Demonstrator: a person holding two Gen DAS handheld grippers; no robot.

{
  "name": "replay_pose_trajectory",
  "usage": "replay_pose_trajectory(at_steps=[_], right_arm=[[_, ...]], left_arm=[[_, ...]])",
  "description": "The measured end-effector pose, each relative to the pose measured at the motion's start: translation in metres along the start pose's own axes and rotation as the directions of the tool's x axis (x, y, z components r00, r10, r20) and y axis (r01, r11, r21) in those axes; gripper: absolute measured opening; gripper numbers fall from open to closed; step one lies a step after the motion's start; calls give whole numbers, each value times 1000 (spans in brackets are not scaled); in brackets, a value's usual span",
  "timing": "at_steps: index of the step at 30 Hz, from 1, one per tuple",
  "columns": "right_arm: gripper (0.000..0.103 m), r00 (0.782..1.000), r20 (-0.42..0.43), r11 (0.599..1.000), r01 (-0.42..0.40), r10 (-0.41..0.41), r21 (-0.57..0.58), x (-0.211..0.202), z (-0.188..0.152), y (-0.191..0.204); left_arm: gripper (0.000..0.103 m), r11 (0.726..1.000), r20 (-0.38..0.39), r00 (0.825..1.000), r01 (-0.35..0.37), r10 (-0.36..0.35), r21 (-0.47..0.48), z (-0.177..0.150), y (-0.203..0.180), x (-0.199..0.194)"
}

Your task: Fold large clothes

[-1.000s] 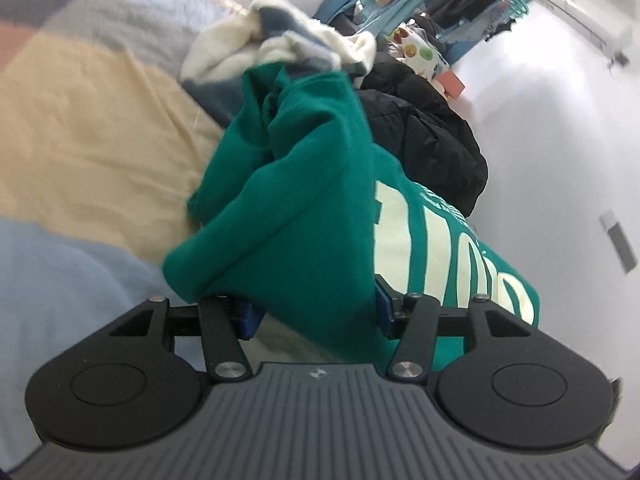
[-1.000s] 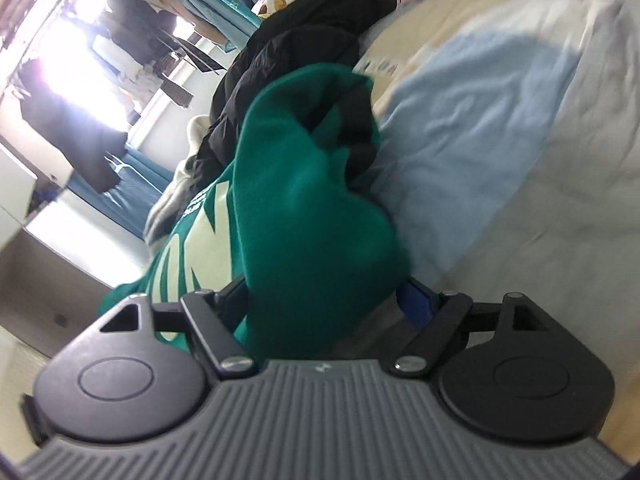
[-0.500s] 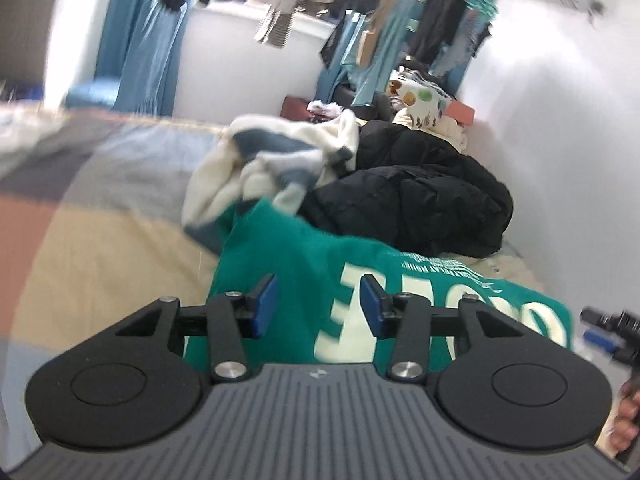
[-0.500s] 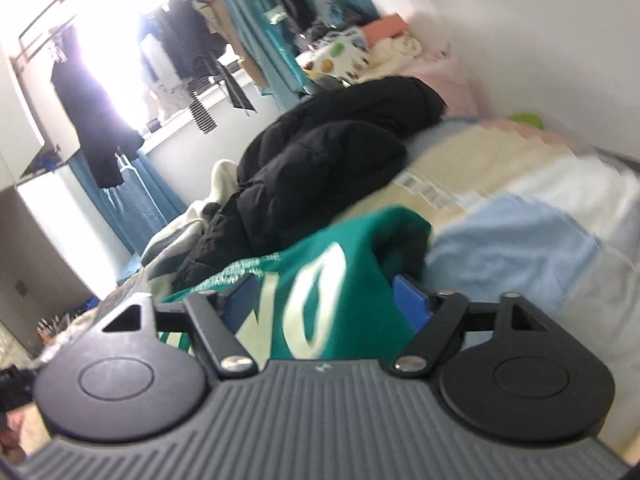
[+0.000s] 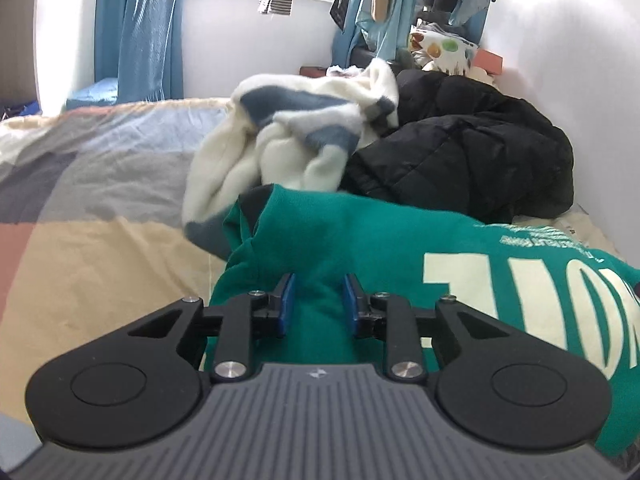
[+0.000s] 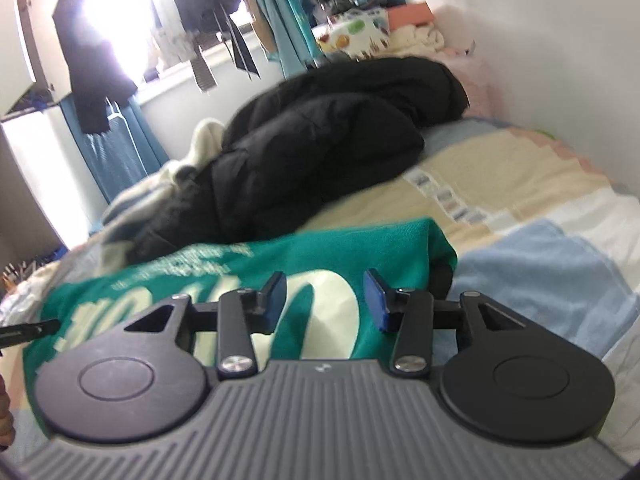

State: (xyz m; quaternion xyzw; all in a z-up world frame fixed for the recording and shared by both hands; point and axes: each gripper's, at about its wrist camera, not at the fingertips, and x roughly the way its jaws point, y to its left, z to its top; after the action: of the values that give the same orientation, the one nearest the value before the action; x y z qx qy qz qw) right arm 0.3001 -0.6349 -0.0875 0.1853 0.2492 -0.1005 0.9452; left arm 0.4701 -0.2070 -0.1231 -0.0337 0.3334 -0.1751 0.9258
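While the sweatshirt lies partly spread on the bed, I'm closing both grippers, left around a ridge, right still clear; folding's barely started.

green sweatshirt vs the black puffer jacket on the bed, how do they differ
The green sweatshirt is spread fairly flat, nearest the cameras; the black puffer jacket sits behind it, bunched in a bulky heap. The sweatshirt carries big cream lettering; the jacket is plain and quilted. The sweatshirt lies between both grippers' closing jaws; the jacket is untouched. Both rest on the patchwork bedspread.
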Motion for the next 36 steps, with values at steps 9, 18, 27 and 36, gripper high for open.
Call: replay_pose_trajectory(at_steps=[9,18,27,36], right_arm=[[44,999,-25,999,21,-21,26,20,-22,-11],[48,999,14,999,47,-47,17,-35,8,20],[48,995,90,999,-43,45,-23,-149,40,77],[48,986,113,989,-110,121,-98,-261,21,134]], left_arm=[[36,998,-13,998,54,-54,20,1,4,9],[42,997,7,997,76,-76,10,29,-8,-55],[42,991,93,988,121,-127,64,48,-36,-199],[42,980,158,971,162,-179,115,17,-58,-351]])
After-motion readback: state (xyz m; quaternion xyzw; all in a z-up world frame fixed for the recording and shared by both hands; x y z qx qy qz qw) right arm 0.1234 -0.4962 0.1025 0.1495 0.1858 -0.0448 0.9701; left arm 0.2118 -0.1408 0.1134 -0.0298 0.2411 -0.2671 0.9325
